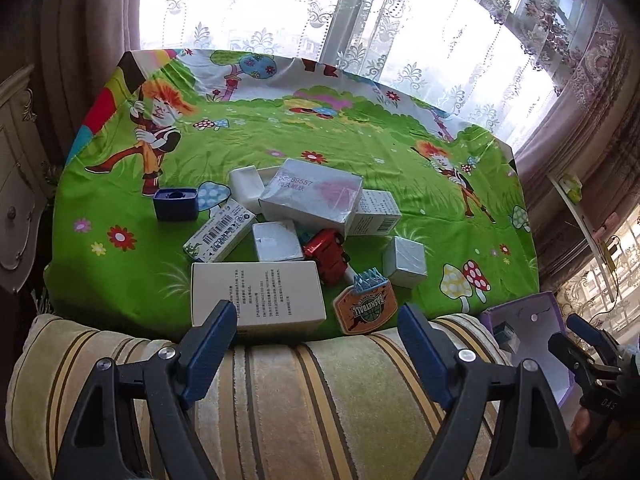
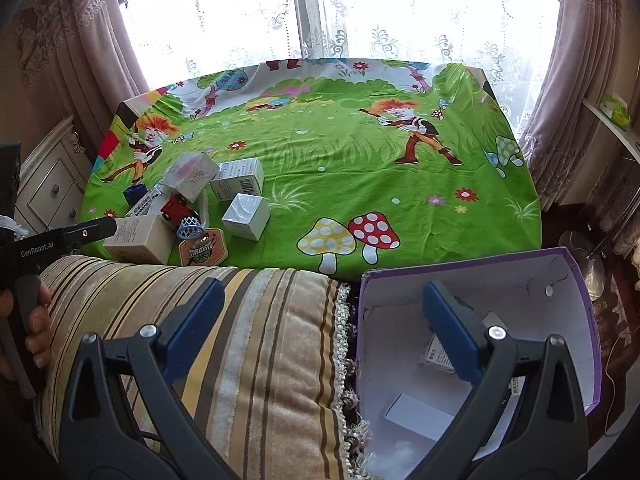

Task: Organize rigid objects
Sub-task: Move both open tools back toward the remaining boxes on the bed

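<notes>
Right fingers [image 2: 448, 332] over purple box [image 2: 576, 276], contents half hidden.

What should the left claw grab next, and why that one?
Probably reach the open left claw forward to the big white box with printed text. It lies nearest, right at the table's near edge, flat and with nothing on top. Both claws are empty, and the purple-rimmed box beside the striped cushion already holds a few small boxes.
</notes>
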